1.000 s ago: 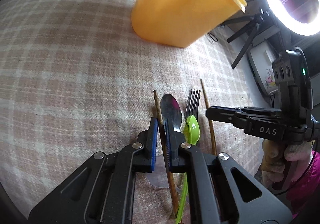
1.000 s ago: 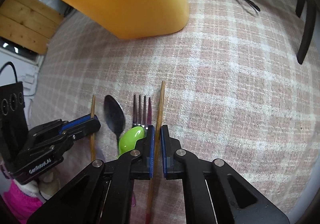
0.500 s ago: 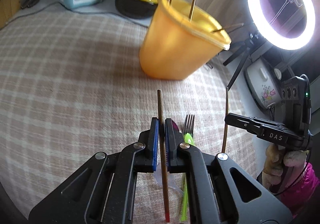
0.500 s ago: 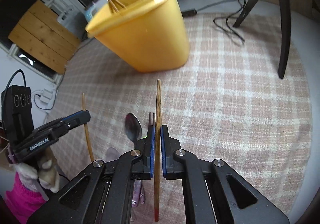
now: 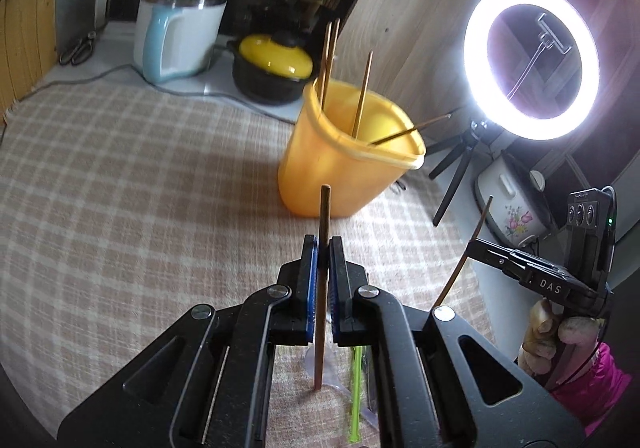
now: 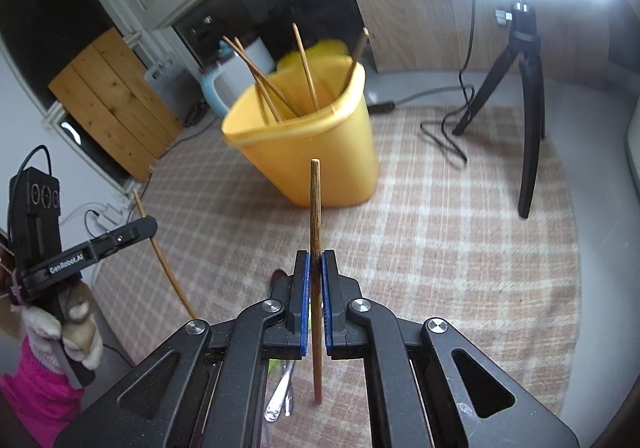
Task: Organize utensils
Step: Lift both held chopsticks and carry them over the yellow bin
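Observation:
My left gripper (image 5: 323, 244) is shut on a brown chopstick (image 5: 324, 216) that points toward the yellow tub (image 5: 340, 176). My right gripper (image 6: 315, 258) is shut on a second chopstick (image 6: 315, 204), also aimed at the yellow tub (image 6: 320, 164). Several chopsticks (image 5: 362, 96) stand inside the tub. Both held sticks hang above the checked cloth, short of the tub. Under the left gripper lies a green utensil handle (image 5: 354, 400). A metal utensil handle (image 6: 278, 396) shows under the right one. The right gripper (image 5: 480, 248) appears at the left view's right edge, the left gripper (image 6: 146, 226) at the right view's left.
A lit ring light (image 5: 532, 60) on a black tripod (image 6: 528, 88) stands behind the tub to the right. A pale blue kettle (image 5: 176, 36) and a yellow-lidded pot (image 5: 274, 68) sit at the back. A cable (image 6: 444, 136) lies on the checked cloth (image 5: 140, 188).
Both grippers have risen off the cloth, each lifting its chopstick clear of the spoon and fork. The view tilted up, so the tub's rim and the room behind came into sight.

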Action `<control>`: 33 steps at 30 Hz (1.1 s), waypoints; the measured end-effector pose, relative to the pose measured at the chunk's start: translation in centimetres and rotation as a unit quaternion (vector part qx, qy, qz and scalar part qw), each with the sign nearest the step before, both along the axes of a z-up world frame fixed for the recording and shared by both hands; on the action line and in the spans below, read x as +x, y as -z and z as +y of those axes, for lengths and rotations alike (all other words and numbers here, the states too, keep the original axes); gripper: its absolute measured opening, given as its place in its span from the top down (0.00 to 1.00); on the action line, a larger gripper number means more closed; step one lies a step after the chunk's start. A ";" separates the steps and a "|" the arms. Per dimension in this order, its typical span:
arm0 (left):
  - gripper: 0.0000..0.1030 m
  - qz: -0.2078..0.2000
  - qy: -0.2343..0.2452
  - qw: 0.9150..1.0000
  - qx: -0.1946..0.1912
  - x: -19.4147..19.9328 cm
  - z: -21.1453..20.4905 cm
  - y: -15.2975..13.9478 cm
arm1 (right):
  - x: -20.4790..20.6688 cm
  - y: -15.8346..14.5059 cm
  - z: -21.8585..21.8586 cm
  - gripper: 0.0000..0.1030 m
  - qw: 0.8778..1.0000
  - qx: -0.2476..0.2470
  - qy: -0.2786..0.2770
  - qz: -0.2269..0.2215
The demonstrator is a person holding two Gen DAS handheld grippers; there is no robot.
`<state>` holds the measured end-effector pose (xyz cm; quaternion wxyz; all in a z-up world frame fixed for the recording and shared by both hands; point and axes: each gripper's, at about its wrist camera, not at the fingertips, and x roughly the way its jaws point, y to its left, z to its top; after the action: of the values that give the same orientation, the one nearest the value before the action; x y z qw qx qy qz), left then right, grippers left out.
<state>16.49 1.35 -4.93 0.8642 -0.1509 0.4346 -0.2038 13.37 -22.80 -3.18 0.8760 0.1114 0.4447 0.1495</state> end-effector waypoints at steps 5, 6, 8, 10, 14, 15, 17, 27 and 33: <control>0.97 -0.024 -0.001 1.000 0.002 0.3 -0.2 -1.5 | -0.4 -1.5 0.3 0.96 0.999 -0.016 -0.004 -0.038; 0.97 -0.027 -0.001 1.000 0.000 0.2 -0.2 -1.7 | -0.5 -1.7 0.4 0.96 0.999 -0.019 -0.004 -0.045; 0.97 -0.033 -0.002 0.999 0.000 0.3 -0.4 -2.2 | -0.4 -2.2 0.4 0.96 0.998 -0.020 -0.004 -0.056; 0.97 -0.038 -0.002 0.999 -0.001 0.4 -0.6 -2.6 | -0.3 -2.7 0.4 0.96 0.997 -0.026 -0.003 -0.071; 0.97 -0.051 -0.003 0.999 0.000 0.4 -1.0 -3.6 | -0.3 -3.9 0.3 0.96 0.995 -0.033 -0.004 -0.092; 0.97 -0.054 -0.003 0.999 0.000 0.5 -1.0 -3.9 | -0.4 -4.2 0.2 0.96 0.995 -0.034 -0.003 -0.098; 0.97 -0.062 -0.006 0.998 -0.003 0.5 -1.1 -4.5 | -0.4 -4.8 0.0 0.96 0.994 -0.034 -0.001 -0.107; 0.97 -0.116 -0.027 0.993 -0.020 2.0 -0.4 -8.8 | 0.3 -8.3 -0.5 0.96 0.989 -0.015 0.006 -0.149; 0.97 -0.149 -0.039 0.988 -0.026 3.2 -0.1 -11.3 | 0.9 -10.5 -0.5 0.96 0.984 -0.011 0.005 -0.179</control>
<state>19.69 1.29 6.38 0.9223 -0.1581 0.2892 -0.2020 14.30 -23.28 7.35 0.9434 0.0752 0.2821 0.1575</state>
